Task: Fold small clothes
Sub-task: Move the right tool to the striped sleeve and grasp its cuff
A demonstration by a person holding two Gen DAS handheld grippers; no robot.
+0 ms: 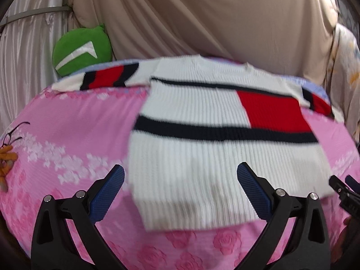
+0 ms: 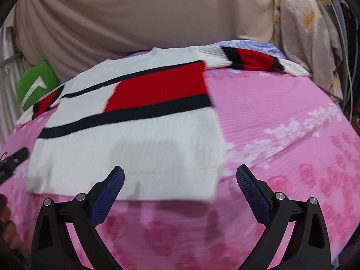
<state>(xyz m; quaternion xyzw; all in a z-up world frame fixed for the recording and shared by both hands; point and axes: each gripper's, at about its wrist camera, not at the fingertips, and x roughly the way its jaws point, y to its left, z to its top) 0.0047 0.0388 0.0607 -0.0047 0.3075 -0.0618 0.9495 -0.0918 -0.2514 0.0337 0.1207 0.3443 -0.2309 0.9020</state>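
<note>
A small white ribbed sweater (image 1: pixel 202 148) with black stripes and a red block lies flat on the pink floral bed cover (image 1: pixel 67 139), hem toward me, sleeves spread out at the far side. My left gripper (image 1: pixel 180 173) is open and empty above the hem's left part. In the right wrist view the same sweater (image 2: pixel 135 139) lies left of centre on the pink cover (image 2: pixel 281 123). My right gripper (image 2: pixel 180 173) is open and empty over the hem's right corner. Each gripper shows at the edge of the other's view: the right one (image 1: pixel 344 189), the left one (image 2: pixel 13 157).
A green cushion (image 1: pixel 82 49) sits at the bed's far left against beige curtains (image 1: pixel 202 15). A floral cloth (image 2: pixel 303 33) hangs at the far right. An orange toy (image 1: pixel 6 157) lies at the left edge of the bed.
</note>
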